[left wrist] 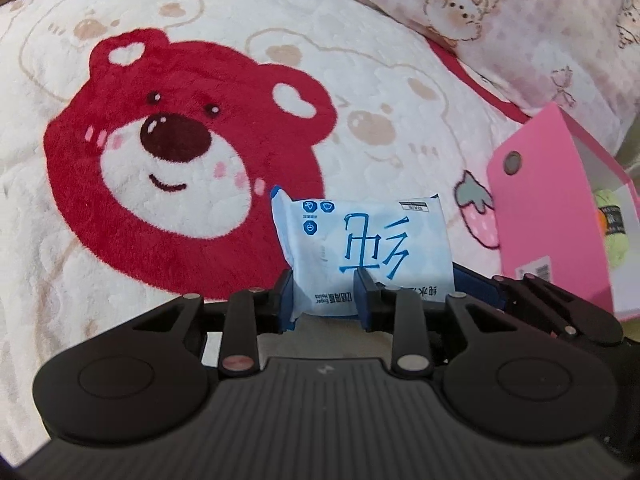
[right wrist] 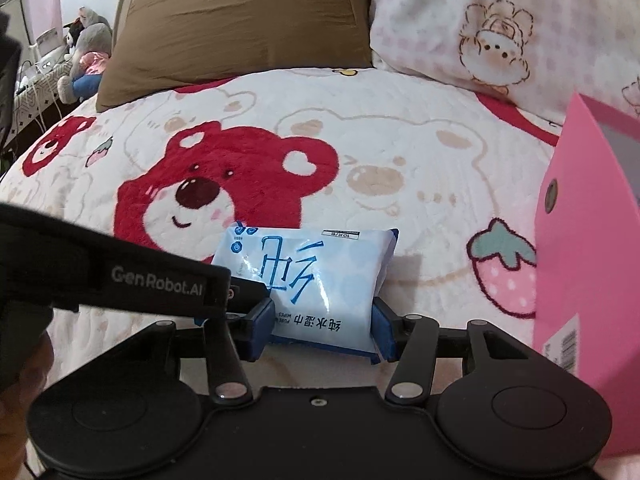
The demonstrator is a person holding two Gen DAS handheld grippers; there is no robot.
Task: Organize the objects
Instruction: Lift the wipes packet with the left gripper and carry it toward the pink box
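Note:
A light blue pack of wet wipes (left wrist: 360, 232) with large blue characters is lifted a little above the bear-print blanket. My left gripper (left wrist: 326, 296) is shut on the pack's left part, one blue pad at its edge and the other across its front. In the right wrist view the same pack (right wrist: 304, 264) sits between the blue pads of my right gripper (right wrist: 322, 328), which press on both of its sides. The left gripper (right wrist: 236, 304) reaches in from the left to the pack's lower left corner. An open pink box (left wrist: 552, 208) stands to the right.
The blanket (left wrist: 168, 152) with a big red bear covers the bed. A brown pillow (right wrist: 240, 20) and a pink-checked pillow (right wrist: 500, 28) lie at the far end. A green yarn ball (left wrist: 612, 236) sits inside the pink box (right wrist: 588, 260). Plush toys (right wrist: 88, 56) stand beyond the bed's left edge.

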